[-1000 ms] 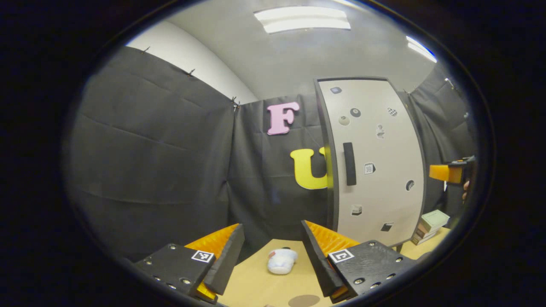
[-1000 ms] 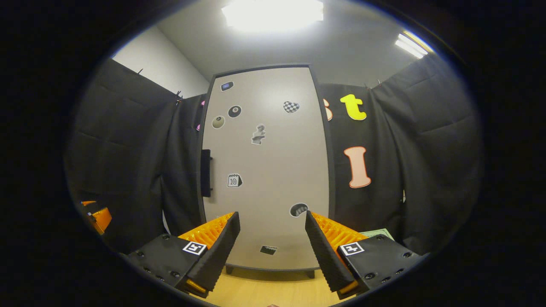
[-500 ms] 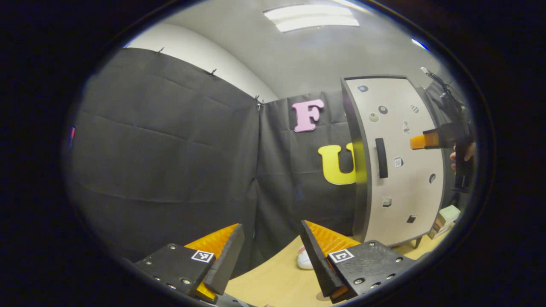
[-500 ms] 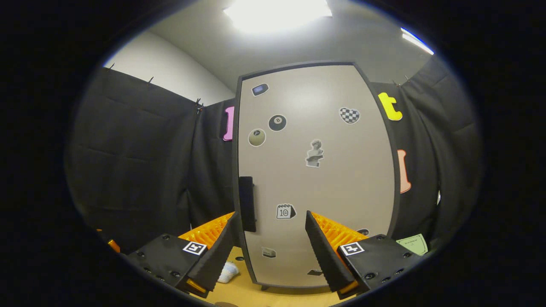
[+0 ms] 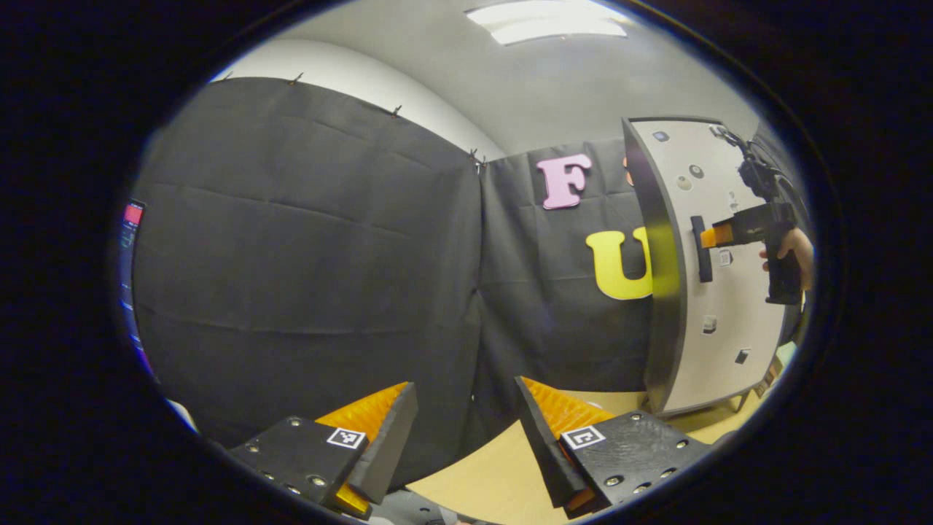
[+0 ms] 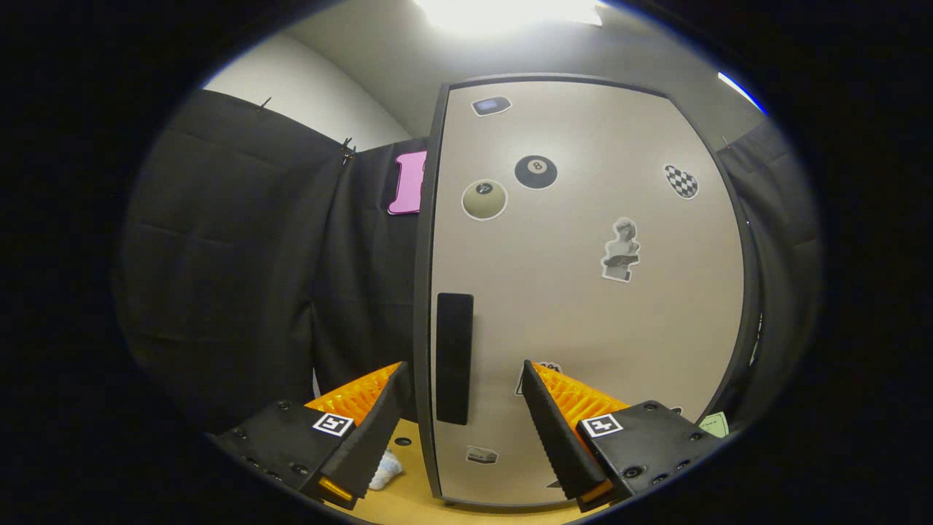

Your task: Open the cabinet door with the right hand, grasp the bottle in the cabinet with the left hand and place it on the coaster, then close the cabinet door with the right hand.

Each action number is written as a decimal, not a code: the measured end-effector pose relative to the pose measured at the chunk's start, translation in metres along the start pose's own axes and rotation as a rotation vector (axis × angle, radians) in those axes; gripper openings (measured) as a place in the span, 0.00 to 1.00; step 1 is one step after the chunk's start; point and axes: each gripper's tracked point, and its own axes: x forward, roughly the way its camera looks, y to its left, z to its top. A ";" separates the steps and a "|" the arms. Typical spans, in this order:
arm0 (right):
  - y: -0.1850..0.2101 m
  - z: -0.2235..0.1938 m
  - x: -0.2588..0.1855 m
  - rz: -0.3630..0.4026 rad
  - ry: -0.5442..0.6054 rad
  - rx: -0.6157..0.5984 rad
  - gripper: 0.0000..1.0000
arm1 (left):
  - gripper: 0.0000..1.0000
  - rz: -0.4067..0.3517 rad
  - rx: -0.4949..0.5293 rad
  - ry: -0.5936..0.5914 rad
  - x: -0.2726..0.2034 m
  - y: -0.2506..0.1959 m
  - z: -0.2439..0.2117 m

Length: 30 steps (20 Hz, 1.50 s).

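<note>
In the right gripper view, the right gripper (image 6: pixel 463 426) faces the closed cabinet door (image 6: pixel 583 306), its fingers spread apart and grasping nothing. The door's dark vertical handle (image 6: pixel 454 357) stands in the gap between the two fingers, nearer the left one; whether either finger touches it cannot be told. The pale door carries stickers: a black billiard ball marked "8" (image 6: pixel 536 172), a cream ball (image 6: pixel 484 200) whose mark is too small to read, a checkered heart (image 6: pixel 681 181), a grey bust figure (image 6: pixel 621 250) and a small dark tag (image 6: pixel 491 106) near the top edge. A white crumpled object (image 6: pixel 385 470) lies on the tabletop (image 6: pixel 408 499) beside the cabinet's lower left corner, partly hidden behind the left finger.

In the left gripper view, the left gripper (image 5: pixel 466 437) hangs well apart from the cabinet door (image 5: pixel 718 321), its fingers released and empty, pointed at the black cloth wall (image 5: pixel 306 277) above the edge of the wooden tabletop (image 5: pixel 503 474). Far to the right, the right gripper (image 5: pixel 711 235), held by a person's hand (image 5: pixel 791 249), sits just beside the door's handle (image 5: pixel 701 249). The door stands shut, so the bottle is hidden from both cameras.
</note>
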 end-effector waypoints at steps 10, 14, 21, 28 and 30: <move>0.006 -0.016 0.047 -0.071 0.131 0.084 0.61 | 0.82 0.066 0.023 -0.029 0.014 0.057 0.003; 0.010 -0.017 0.046 -0.062 0.149 0.082 0.34 | 0.82 0.056 0.023 -0.034 0.022 0.058 0.006; 0.010 -0.018 0.032 0.052 0.200 0.105 0.14 | 0.82 -0.027 0.020 -0.064 0.031 0.022 0.022; 0.009 -0.019 0.018 0.147 0.210 0.130 0.14 | 0.80 -0.137 0.033 -0.113 0.033 -0.023 0.041; 0.007 -0.018 0.014 0.163 0.206 0.133 0.14 | 0.80 -0.175 0.021 -0.103 0.036 -0.039 0.043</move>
